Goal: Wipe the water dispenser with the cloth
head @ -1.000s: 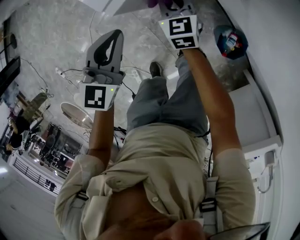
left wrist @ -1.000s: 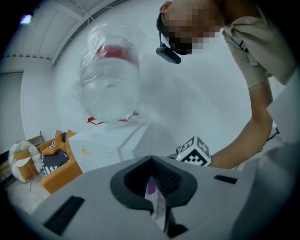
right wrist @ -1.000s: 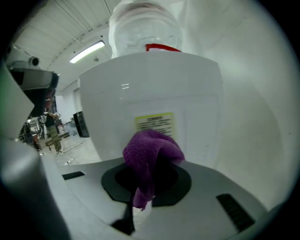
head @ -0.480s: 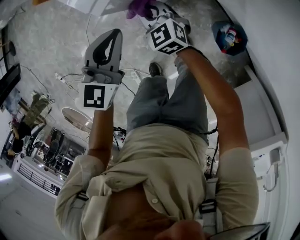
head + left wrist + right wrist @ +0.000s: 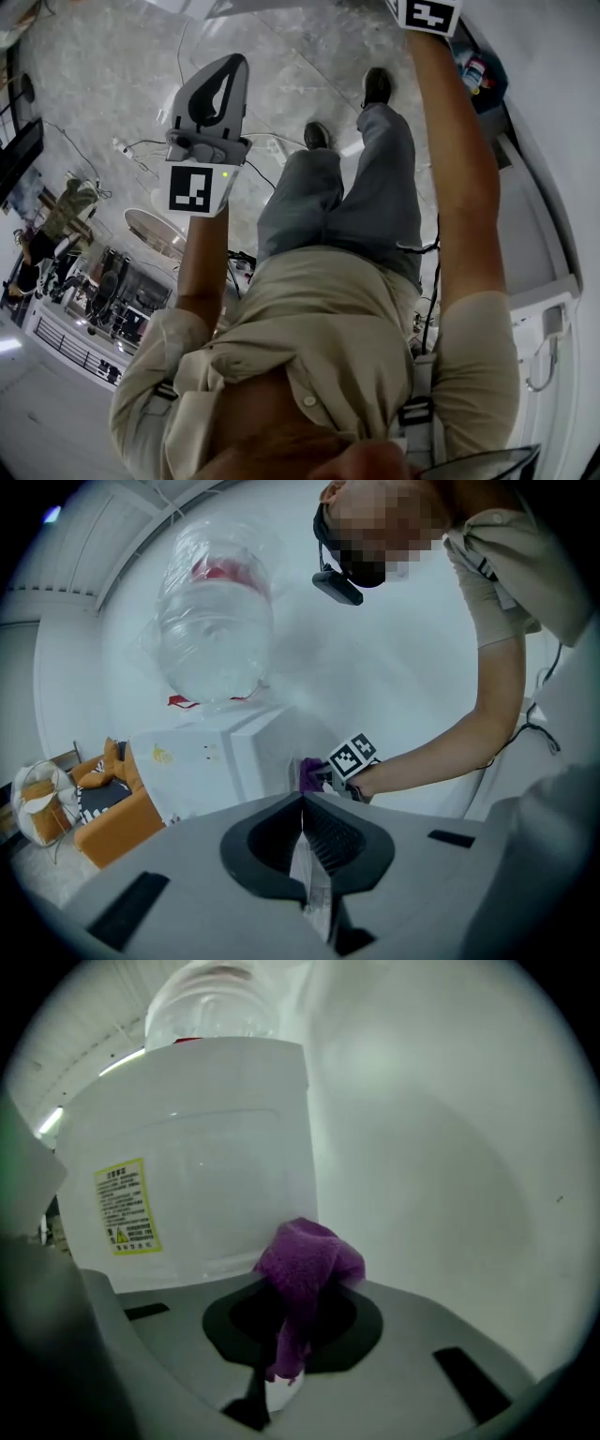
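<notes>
Item count: one water dispenser (image 5: 187, 1166) carrying one water bottle (image 5: 214, 621) and one yellow warning label (image 5: 129, 1206), one purple cloth (image 5: 305, 1265), two grippers, namely left gripper (image 5: 302, 806) and right gripper (image 5: 289, 1321), two shoes (image 5: 316, 136) (image 5: 378, 86) toward 12 o'clock in the head view, and one orange armchair (image 5: 117, 813).

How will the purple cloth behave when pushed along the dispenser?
Probably floppy: the cloth droops in folds over the right gripper's shut jaws. Likely light and fuzzy, so it should squash flat on the dispenser rather than slip.
</notes>
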The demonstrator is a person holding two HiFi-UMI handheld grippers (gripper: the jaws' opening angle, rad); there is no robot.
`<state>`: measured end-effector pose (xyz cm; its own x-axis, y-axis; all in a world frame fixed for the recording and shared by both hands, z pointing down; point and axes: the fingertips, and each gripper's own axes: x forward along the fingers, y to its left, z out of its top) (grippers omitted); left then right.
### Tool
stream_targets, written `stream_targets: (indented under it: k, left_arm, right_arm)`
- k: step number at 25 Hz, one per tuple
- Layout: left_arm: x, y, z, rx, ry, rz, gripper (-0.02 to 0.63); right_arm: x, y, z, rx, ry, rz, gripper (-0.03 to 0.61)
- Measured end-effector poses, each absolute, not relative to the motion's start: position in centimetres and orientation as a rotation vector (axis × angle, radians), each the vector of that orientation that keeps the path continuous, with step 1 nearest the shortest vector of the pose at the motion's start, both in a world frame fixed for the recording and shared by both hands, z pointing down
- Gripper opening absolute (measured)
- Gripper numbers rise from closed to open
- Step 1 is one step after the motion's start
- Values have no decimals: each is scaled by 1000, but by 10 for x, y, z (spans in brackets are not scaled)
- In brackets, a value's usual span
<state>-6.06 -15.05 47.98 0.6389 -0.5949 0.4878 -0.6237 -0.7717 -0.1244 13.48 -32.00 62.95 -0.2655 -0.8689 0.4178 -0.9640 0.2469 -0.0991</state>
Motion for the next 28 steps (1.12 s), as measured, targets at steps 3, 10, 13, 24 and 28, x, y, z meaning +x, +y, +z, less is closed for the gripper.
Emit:
stream_targets:
  k: [3, 10, 13, 24, 28]
  left_arm:
    - [-62, -150, 487, 2785, -1033, 805, 17]
    - [-60, -151, 498, 2772, -1013, 787, 17]
    - [-60, -155, 500, 2782, -1002, 795, 17]
    - [-65, -155, 523, 2781, -992, 795, 17]
    - [-61, -161, 530, 2822, -1034, 750, 17]
  right_arm:
    - [135, -322, 631, 1752, -2245, 522, 43]
    - [28, -249, 665, 1395, -2382, 547, 43]
    - [-38, -202, 678, 1176, -2457, 557, 43]
    - [-44, -197, 700, 1042, -2494, 431, 43]
    - [47, -255, 701, 1405, -2324, 409, 44]
